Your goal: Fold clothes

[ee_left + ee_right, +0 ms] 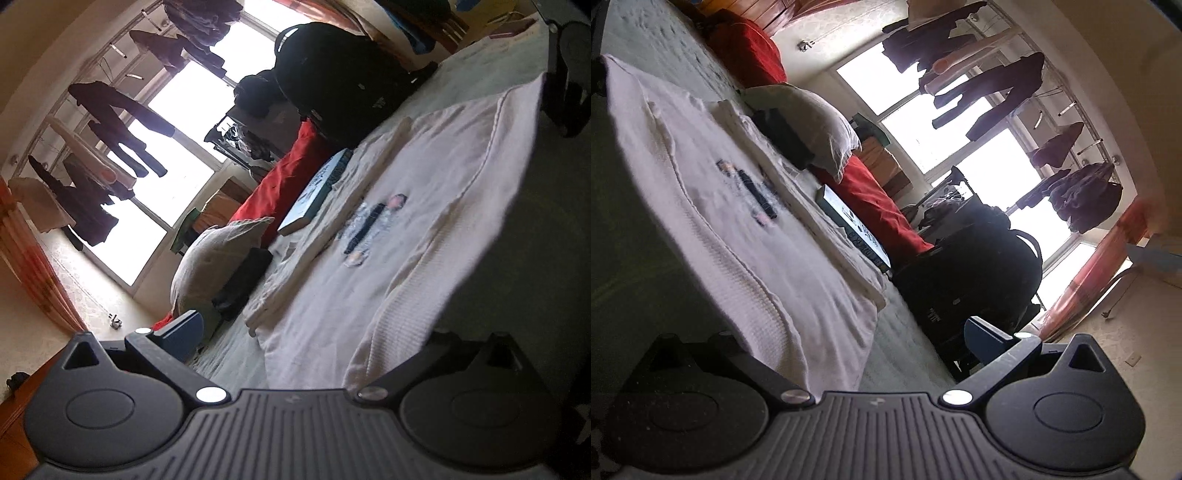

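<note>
- Left gripper: fingers spread wide, one blue-tipped finger up in the air, the other seemingly under the near hem of the white garment. The cloth runs between them, but nothing pinches it.
- Right gripper: same stance mirrored, fingers apart, blue tip clear of the cloth, the garment's edge draped toward the other finger. The lower finger's contact is shadowed, so I cannot tell whether it touches.
- The second gripper shows at the far end of that same edge, so each tool sits at one end of the hem.
- The garment lies spread flat on the pale green bedcover, a small printed figure facing up. A ribbed or waffle-knit band runs along the near side.
- Handling, my guess: light, soft, limp. It will sag between two holds and not keep a crease unless laid down.
- Best hold looks like the ribbed hem corners, where the knit is thicker and less likely to slip from the pads.
- Beyond it: a folded white stack, a book, a pillow, a red blanket, a dark bag.
</note>
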`<state>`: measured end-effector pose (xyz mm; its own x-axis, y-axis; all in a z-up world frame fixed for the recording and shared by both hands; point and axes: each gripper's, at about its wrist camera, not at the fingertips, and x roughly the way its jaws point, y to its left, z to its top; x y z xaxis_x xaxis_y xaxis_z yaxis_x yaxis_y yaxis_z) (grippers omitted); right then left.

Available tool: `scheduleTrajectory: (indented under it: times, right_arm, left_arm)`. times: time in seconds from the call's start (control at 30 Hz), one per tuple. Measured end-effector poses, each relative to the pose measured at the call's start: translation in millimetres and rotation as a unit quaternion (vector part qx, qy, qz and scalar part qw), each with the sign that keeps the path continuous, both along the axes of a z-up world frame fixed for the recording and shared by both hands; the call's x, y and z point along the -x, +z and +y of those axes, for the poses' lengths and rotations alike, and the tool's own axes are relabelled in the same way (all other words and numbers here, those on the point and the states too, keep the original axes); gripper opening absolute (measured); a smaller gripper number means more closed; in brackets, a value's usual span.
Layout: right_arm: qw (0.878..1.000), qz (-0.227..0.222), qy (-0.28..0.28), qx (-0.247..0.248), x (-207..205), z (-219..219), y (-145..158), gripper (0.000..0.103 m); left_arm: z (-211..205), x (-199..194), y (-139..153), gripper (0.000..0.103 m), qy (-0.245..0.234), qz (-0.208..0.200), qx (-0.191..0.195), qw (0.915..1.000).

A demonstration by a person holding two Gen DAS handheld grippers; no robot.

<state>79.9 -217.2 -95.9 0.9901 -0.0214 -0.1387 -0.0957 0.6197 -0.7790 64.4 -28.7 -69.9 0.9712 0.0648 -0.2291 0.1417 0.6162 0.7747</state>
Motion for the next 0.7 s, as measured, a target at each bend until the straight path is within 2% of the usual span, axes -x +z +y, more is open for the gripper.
scheduleTrajectory:
  times: [0.3,0.7]
  right_arm:
    - [1.0,-0.01,0.004,0.007,-25.7,2.4,13.3,0.103]
    - [1.0,-0.019,0.006,0.014,-79.6,10.1,31.1,0.103]
  left_arm:
    - [3.9,-25.1,12.2,0.103,0.007,-0.004,0.004,1.0]
    - [11.6,-75.5,27.8,0.103,0.023,-0.01,0.011,0.9996]
